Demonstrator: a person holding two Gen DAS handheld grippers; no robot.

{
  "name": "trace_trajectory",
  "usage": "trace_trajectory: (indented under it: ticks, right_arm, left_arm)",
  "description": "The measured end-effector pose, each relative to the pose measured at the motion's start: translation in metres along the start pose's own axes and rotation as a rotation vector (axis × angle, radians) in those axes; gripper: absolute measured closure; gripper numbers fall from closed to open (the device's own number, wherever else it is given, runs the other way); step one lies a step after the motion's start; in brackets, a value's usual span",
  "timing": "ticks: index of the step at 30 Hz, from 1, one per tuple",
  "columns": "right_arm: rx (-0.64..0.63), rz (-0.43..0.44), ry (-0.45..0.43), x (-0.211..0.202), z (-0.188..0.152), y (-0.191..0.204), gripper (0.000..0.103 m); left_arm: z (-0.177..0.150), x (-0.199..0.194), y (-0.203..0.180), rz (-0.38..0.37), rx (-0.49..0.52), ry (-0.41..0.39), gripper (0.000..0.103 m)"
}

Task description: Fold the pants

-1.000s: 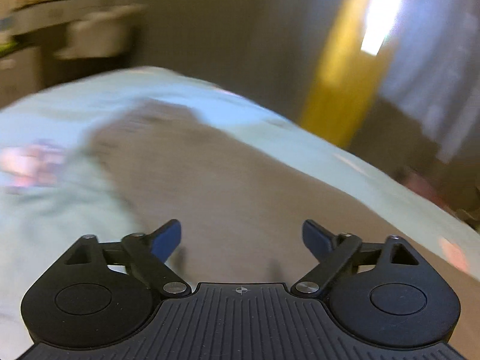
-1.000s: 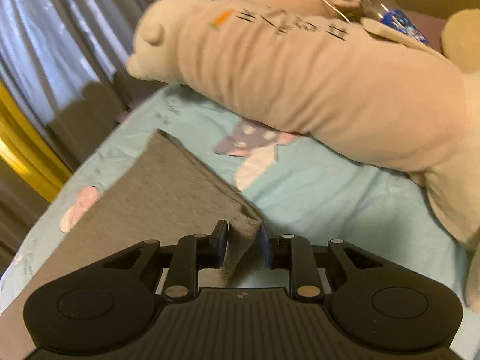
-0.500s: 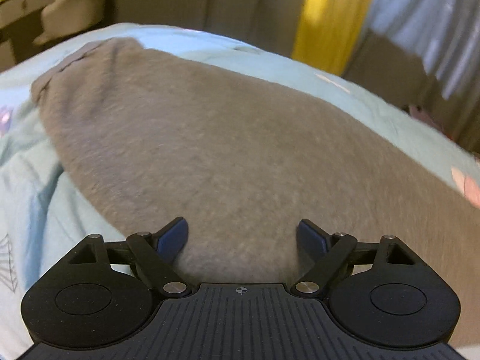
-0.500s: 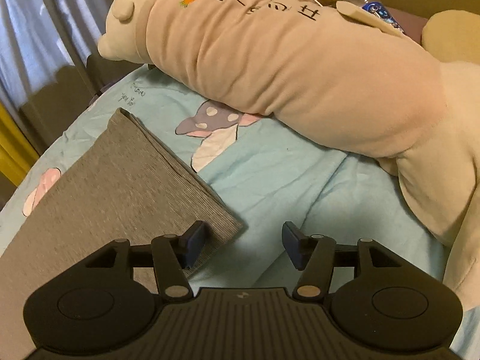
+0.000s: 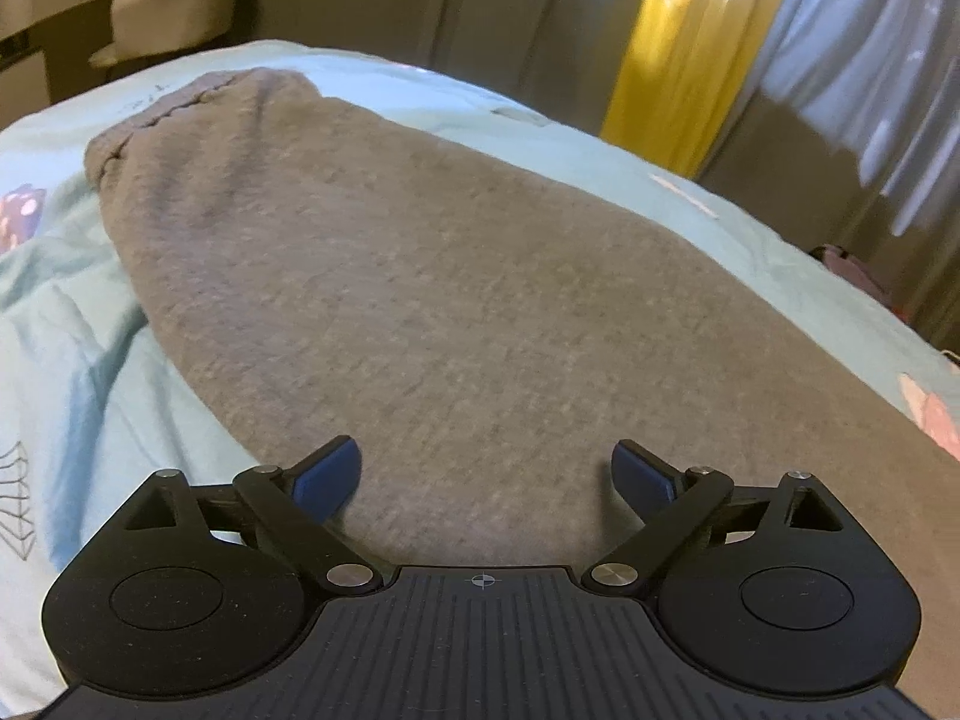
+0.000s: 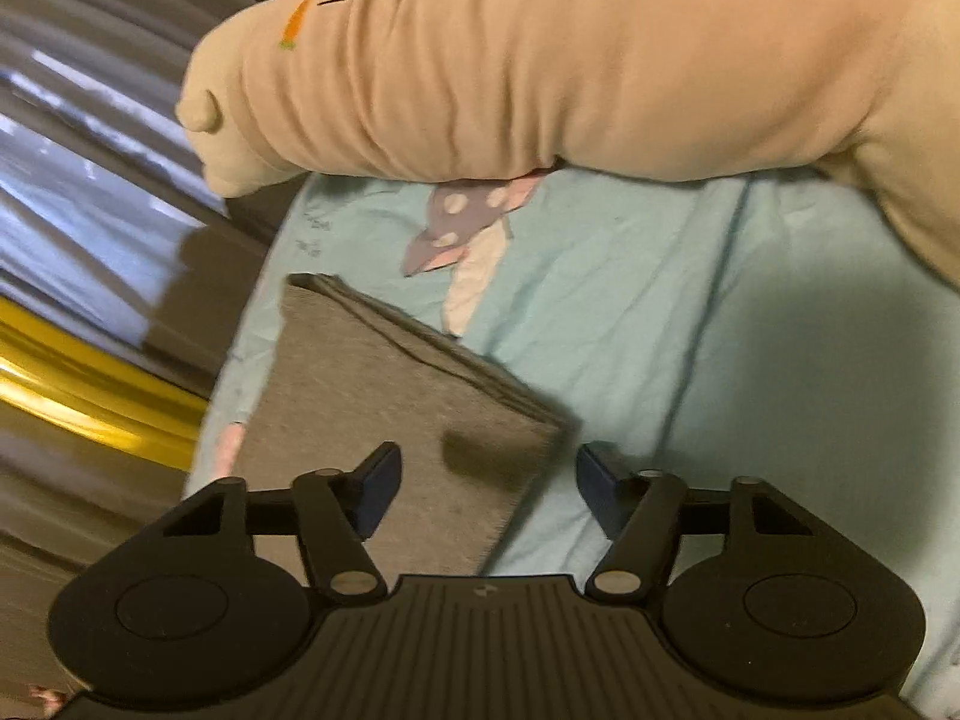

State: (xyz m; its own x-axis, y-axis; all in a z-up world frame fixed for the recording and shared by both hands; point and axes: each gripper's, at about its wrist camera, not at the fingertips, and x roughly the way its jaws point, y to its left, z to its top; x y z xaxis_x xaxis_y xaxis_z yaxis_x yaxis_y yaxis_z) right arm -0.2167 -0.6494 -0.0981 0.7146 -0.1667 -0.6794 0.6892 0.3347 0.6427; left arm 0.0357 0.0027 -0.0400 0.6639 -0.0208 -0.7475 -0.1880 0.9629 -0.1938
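Observation:
The grey pants lie flat on the light blue bedsheet, stretching away from me to a rounded far end with a seam. My left gripper is open and empty, just above the near part of the fabric. In the right wrist view the pants show a folded, layered edge and a corner. My right gripper is open and empty, hovering over that corner without holding it.
A long beige plush pillow with a carrot print lies across the bed beyond the pants. Yellow and pale curtains hang past the bed's far edge. A chair stands at the far left.
My right gripper let go of the pants corner, opened wide and pulled back, tilting. My left gripper stayed open and steadied low over the fabric.

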Motion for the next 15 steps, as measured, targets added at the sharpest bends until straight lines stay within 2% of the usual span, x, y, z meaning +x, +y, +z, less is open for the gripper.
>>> trace_trajectory:
  ticks: [5, 7, 8, 12, 15]
  right_arm:
    - [0.000, -0.029, 0.008, 0.013, 0.008, 0.005, 0.041]
    - [-0.017, -0.023, 0.005, 0.012, 0.010, 0.009, 0.058]
    - [-0.036, -0.030, 0.001, 0.011, 0.010, 0.011, 0.075]
    - [-0.134, -0.008, -0.017, 0.001, 0.008, 0.025, 0.076]
    - [-0.310, -0.011, -0.071, -0.012, -0.002, 0.048, 0.077]
  left_arm:
    - [-0.004, -0.005, -0.008, -0.020, 0.034, 0.012, 0.007]
    - [-0.007, -0.008, -0.011, -0.041, 0.044, 0.017, 0.007]
    - [-0.009, -0.010, -0.012, -0.054, 0.049, 0.023, 0.007]
    - [-0.018, -0.018, -0.019, -0.099, 0.078, 0.049, 0.007]
    - [-0.028, -0.026, -0.029, -0.129, 0.118, 0.061, 0.007]
